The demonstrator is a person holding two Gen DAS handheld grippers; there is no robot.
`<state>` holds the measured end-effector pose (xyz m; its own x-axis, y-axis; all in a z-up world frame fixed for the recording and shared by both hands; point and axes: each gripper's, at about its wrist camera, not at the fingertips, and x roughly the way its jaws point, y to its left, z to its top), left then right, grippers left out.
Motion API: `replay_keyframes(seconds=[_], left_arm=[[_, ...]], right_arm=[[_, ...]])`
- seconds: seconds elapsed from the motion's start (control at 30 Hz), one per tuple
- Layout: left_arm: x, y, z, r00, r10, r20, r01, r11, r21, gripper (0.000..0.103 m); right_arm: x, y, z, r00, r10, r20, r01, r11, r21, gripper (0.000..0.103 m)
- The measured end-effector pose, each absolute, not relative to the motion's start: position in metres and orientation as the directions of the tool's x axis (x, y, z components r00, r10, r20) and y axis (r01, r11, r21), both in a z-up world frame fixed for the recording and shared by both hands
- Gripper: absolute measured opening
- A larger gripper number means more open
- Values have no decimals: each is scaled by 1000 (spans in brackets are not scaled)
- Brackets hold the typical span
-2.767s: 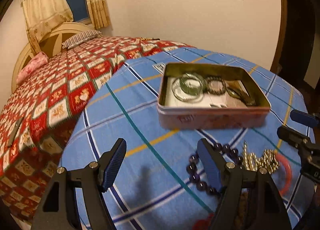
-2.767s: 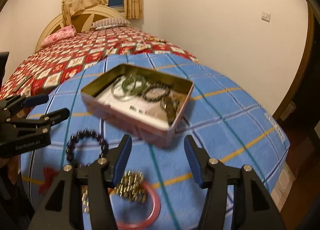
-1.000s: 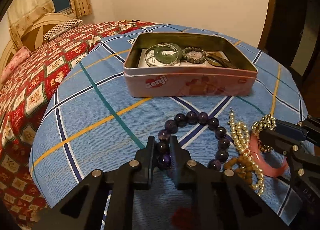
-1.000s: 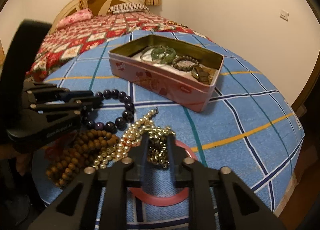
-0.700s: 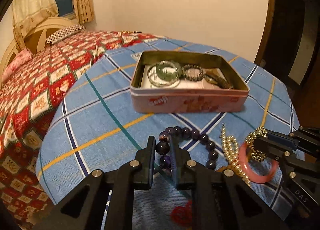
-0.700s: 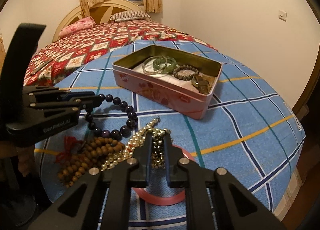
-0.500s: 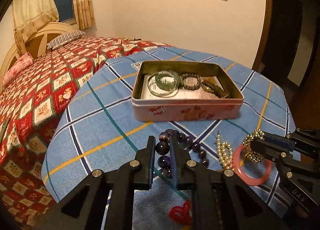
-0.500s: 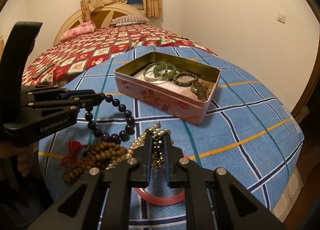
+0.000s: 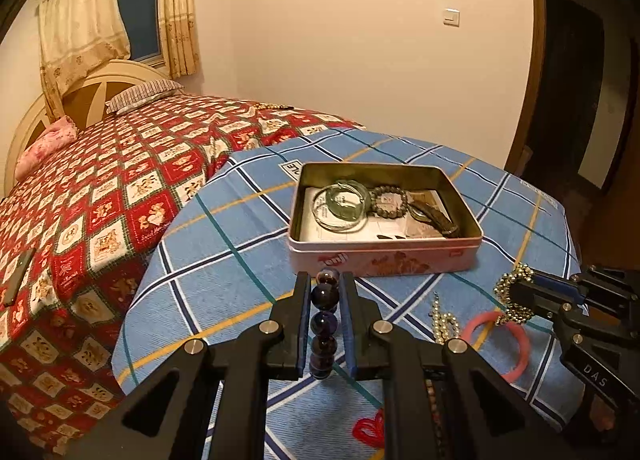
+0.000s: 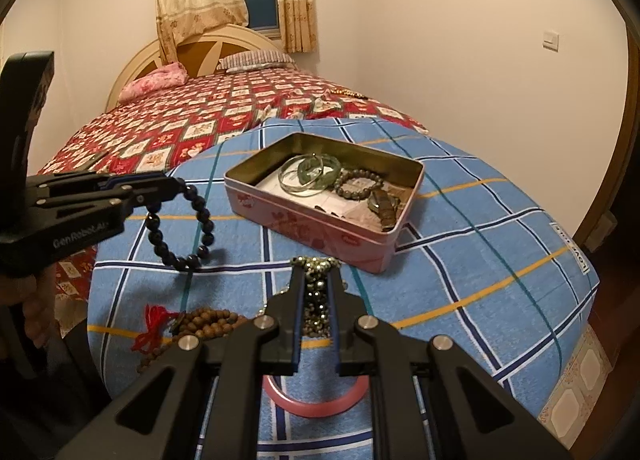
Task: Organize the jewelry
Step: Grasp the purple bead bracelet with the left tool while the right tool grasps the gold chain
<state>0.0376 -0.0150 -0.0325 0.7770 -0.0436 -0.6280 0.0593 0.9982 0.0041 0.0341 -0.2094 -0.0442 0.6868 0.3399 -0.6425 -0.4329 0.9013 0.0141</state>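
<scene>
Right now both grippers are pinched nearly closed on jewelry, lifted off the blue plaid tabletop (image 9: 224, 244). Left gripper (image 9: 325, 324) clamps the purple bead bracelet (image 9: 324, 320) with a column of beads between the pads; in the right wrist view the loop (image 10: 180, 228) dangles free below the tips at 9 o'clock. Right gripper (image 10: 316, 300) is squeezed on the gold bead strand (image 10: 316, 292), a bunch poking out past the tips at 12 o'clock. Pink tin (image 9: 384, 256) sits open at 12 o'clock of both grippers, already holding a green bangle (image 9: 344, 200), a brown bead bracelet (image 9: 390, 200) and a darker piece I can't identify. Left on the cloth: pink bangle (image 10: 316, 404) under the right gripper at 6 o'clock, wooden bead string with red tassel (image 10: 200, 324) at 8 o'clock, pearl-like strand (image 9: 442, 320) at 3 o'clock of the left gripper. Risks, as I judge them: round beads could roll out of the flat pads if the grip loosens; the swinging purple loop may catch the tin's near rim on the way in; the hanging gold strand could snag the pink bangle or pearl strand and drag them; both grippers heading for the tin together could collide.
</scene>
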Motion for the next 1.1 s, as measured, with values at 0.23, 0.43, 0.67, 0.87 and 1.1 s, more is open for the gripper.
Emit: replay_keyframes(seconds=[0.23, 0.43, 0.67, 0.87, 1.1], left_arm=[[40, -8, -23, 790, -39, -612, 49, 999, 0, 14], [45, -10, -13, 803, -33, -595, 55, 998, 18, 14], [55, -11, 1, 818, -37, -574, 72, 997, 39, 14], [67, -12, 11, 824, -46, -565, 84, 996, 41, 14], [84, -15, 24, 833, -46, -551, 98, 993, 65, 14]], right_arm=[[39, -211, -36, 701, 339, -627, -433, 901, 3, 13], [46, -212, -29, 712, 340, -615, -431, 902, -1, 13], [54, -210, -21, 722, 343, -601, -435, 900, -10, 13], [64, -209, -15, 726, 350, -592, -440, 898, -9, 13], [79, -209, -8, 732, 349, -585, -438, 899, -12, 13]])
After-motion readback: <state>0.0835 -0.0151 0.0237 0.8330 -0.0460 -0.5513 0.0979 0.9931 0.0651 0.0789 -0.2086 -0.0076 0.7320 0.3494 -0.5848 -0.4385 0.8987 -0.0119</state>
